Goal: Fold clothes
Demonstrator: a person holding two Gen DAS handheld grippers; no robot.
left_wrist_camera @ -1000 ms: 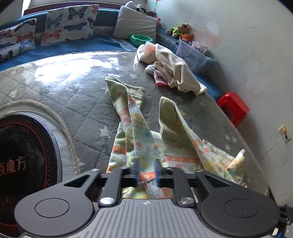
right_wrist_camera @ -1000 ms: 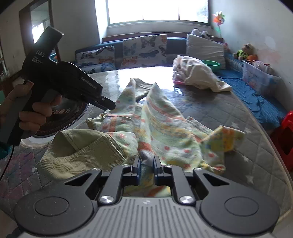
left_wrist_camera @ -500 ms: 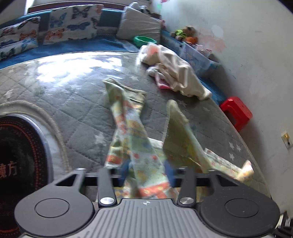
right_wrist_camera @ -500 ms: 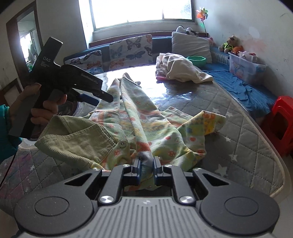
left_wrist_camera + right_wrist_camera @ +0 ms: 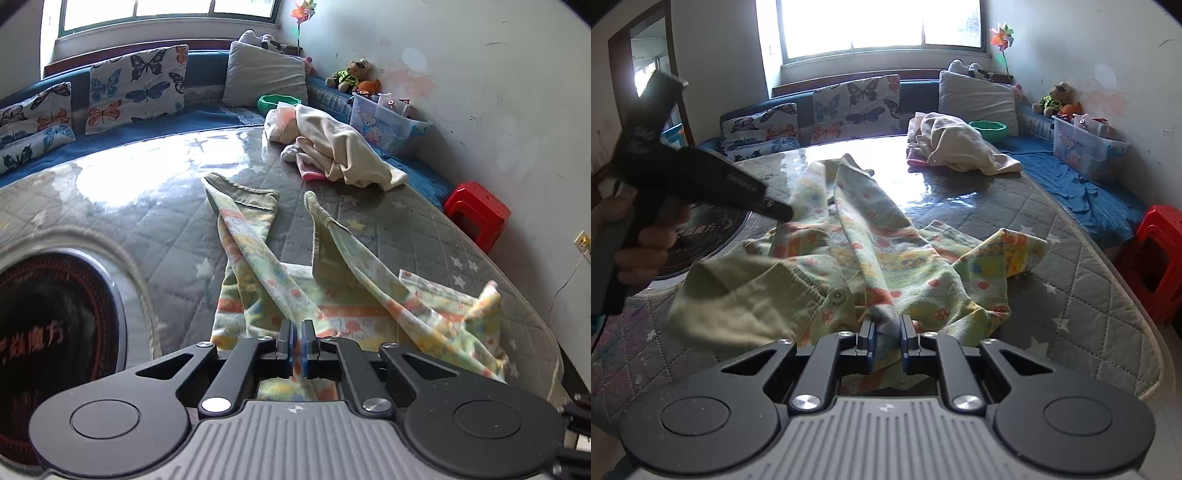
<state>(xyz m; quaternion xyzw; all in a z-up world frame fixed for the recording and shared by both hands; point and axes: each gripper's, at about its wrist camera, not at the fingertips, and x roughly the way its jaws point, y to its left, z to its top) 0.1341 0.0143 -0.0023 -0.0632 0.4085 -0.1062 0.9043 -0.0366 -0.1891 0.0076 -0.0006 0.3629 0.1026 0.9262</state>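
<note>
A green patterned child's garment [image 5: 332, 295] lies crumpled on the grey quilted mat [image 5: 147, 221], its two sleeves stretching away toward the far side. My left gripper [image 5: 297, 339] is shut on a fold of the garment near its front edge. In the right wrist view the same garment [image 5: 879, 243] shows its plain green ribbed hem at the left. My right gripper [image 5: 886, 332] is shut on a bunched fold of it. The left gripper [image 5: 775, 210] reaches in from the left, held by a hand, its tip against the cloth.
A pile of cream and pink clothes [image 5: 332, 147] lies at the mat's far end. A round black disc [image 5: 48, 325] sits at the left. A red stool [image 5: 476, 214], a plastic toy bin [image 5: 384, 122], a green bowl [image 5: 279, 101] and butterfly pillows [image 5: 136, 88] lie beyond.
My left gripper opened half a second ago and has closed again on the garment. The right gripper kept its hold and lifted the cloth slightly, and both views tilted up.
</note>
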